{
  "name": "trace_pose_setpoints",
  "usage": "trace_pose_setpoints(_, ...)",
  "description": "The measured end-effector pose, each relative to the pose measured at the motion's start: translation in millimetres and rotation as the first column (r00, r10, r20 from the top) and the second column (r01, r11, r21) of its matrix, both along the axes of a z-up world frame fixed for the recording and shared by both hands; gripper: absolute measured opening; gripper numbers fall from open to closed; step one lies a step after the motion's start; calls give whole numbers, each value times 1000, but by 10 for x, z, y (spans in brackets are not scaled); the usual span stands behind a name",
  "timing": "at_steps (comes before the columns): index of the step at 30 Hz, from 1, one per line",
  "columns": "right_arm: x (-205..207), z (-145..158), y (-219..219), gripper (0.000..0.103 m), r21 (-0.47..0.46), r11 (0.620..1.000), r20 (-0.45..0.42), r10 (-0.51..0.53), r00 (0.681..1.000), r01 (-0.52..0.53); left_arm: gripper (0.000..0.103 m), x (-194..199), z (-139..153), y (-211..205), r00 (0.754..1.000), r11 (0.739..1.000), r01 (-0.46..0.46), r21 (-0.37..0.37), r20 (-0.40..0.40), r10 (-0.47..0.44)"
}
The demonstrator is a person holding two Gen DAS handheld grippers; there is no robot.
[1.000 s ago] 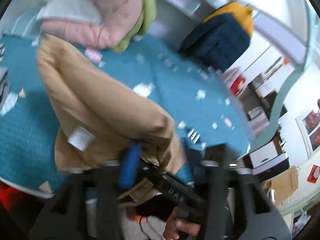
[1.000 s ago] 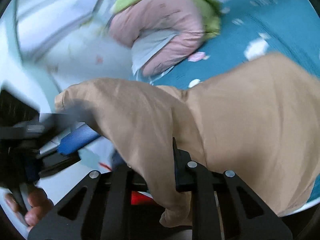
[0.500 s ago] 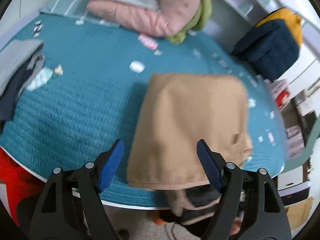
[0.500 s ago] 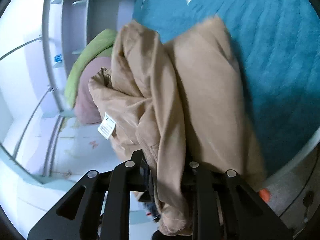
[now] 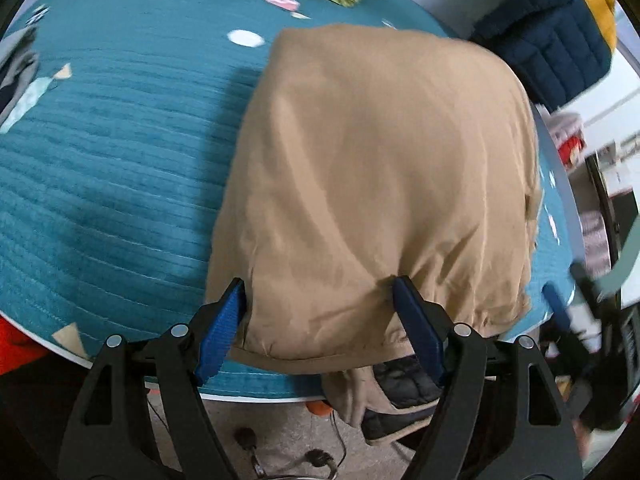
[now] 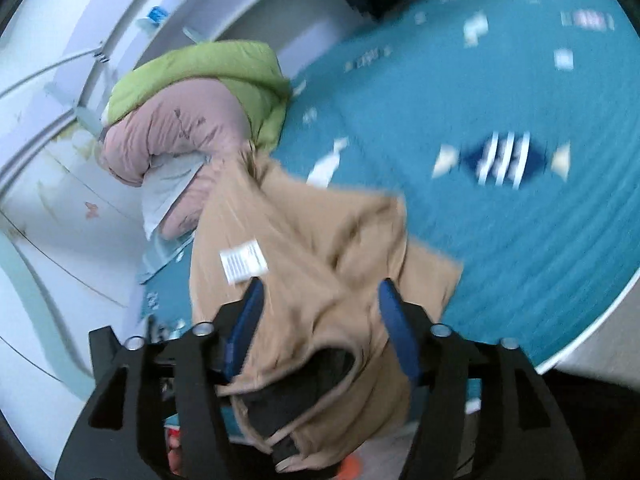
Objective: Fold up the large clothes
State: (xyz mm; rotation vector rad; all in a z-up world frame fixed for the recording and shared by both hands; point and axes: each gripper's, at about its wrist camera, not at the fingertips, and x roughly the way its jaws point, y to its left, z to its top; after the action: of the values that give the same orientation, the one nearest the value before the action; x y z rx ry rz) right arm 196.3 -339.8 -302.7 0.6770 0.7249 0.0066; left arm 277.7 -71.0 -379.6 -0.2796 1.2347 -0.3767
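We see the tan garment (image 5: 380, 184) folded on the teal bed (image 5: 112, 152), its long axis running near to far. Left gripper (image 5: 320, 320) and right gripper (image 6: 320, 316) straddle its near hem, fingers wide, holding nothing.

A teal bed (image 5: 100, 160) fills the view; grey floor (image 5: 280, 432) at 6 o'clock, white shelves (image 6: 192, 4) at 11 o'clock.

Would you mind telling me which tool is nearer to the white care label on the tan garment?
Right. The right tool sits open just below the care label; the left wrist view shows no label near the left tool.
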Motion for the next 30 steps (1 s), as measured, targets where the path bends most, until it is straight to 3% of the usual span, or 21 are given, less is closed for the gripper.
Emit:
trace_pose_setpoints(2, 153, -57, 38, 73, -20, 998, -29, 56, 998, -57, 76, -6, -21, -94, 999, 999, 33, 8, -6, -33)
trace_pose_setpoints(4, 220, -181, 48, 73, -40, 995, -66, 91, 994, -94, 76, 15, -51, -185, 998, 998, 57, 29, -10, -57)
trace_pose_setpoints(7, 396, -440, 105, 73, -144, 981, -226, 92, 970, -126, 76, -6, -52, -218, 997, 997, 73, 40, -10, -73)
trace_pose_setpoints(9, 397, -617, 57, 75, -92, 989, -276, 85, 957, -114, 76, 8, -28, -199, 997, 997, 76, 28, -10, -76)
trace_pose_setpoints(12, 379, -939, -113, 82, 87, 994, -338, 94, 936, -68, 76, 37, 89, -41, 998, 997, 67, -31, 21, -67)
trace_pose_setpoints(15, 301, -1218, -222, 85, 276, 961, -345, 117, 931, -18, 81, 85, 142, 226, 1000, 992, 7, -124, 17, -4)
trace_pose_setpoints(17, 298, -1244, -243, 87, 333, 943, -324, 121, 938, -7, 82, 172, 65, 395, 998, 990, -59, -126, -26, 56)
trace_pose_setpoints(20, 288, -1295, -240, 88, 432, 902, -294, 145, 945, -4, 82, 205, -97, 472, 995, 989, -77, -126, -79, 67)
trace_pose_setpoints(30, 399, -1361, -151, 90, 530, 848, -242, 189, 952, -33, 88, 248, -326, 269, 989, 984, -86, -158, -131, 65)
